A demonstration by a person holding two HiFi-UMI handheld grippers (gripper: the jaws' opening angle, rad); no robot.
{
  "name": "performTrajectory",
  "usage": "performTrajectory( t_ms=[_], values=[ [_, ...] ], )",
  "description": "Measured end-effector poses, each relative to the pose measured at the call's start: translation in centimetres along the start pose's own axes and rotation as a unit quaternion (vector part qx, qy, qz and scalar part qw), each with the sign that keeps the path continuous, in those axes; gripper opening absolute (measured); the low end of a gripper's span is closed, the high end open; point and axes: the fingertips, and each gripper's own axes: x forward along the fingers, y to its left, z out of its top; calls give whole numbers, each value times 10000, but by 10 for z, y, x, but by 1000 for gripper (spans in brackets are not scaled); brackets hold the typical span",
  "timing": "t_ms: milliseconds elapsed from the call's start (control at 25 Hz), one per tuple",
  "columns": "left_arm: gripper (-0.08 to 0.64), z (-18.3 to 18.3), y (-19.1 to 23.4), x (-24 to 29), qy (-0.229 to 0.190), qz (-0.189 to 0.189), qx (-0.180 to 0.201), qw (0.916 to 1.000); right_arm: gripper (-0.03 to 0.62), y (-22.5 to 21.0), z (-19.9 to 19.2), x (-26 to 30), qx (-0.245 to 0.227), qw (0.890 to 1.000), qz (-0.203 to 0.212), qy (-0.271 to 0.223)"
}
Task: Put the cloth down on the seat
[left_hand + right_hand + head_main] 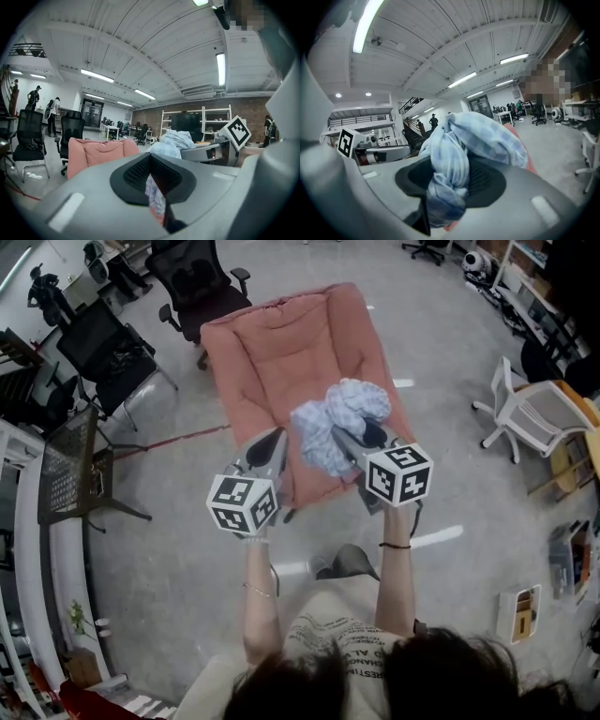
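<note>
cloth (339,418) over seat (272,352), between left hand-held gripper (273,448) and right hand-held gripper (360,439); office chairs (197,277) behind seat, to left

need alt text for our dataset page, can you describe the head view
From above, the right gripper holds a bunched pale blue cloth over a pink cushioned seat, with the left gripper at the cloth's edge. Black office chairs stand beyond it.

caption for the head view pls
right gripper holding a bunched pale blue cloth over the pink seat
</note>
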Motion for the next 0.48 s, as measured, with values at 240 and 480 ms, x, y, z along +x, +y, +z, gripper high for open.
performTrajectory(
  t_ms=[240,480],
  values=[
    [-2,-9,21,-1,31,184,-244,9995,186,1,-2,19,2,9998,141,160],
    [-2,-12,39,16,75,310,-357,9989,186,-15,1,44,8,9993,219,291]
  ],
)
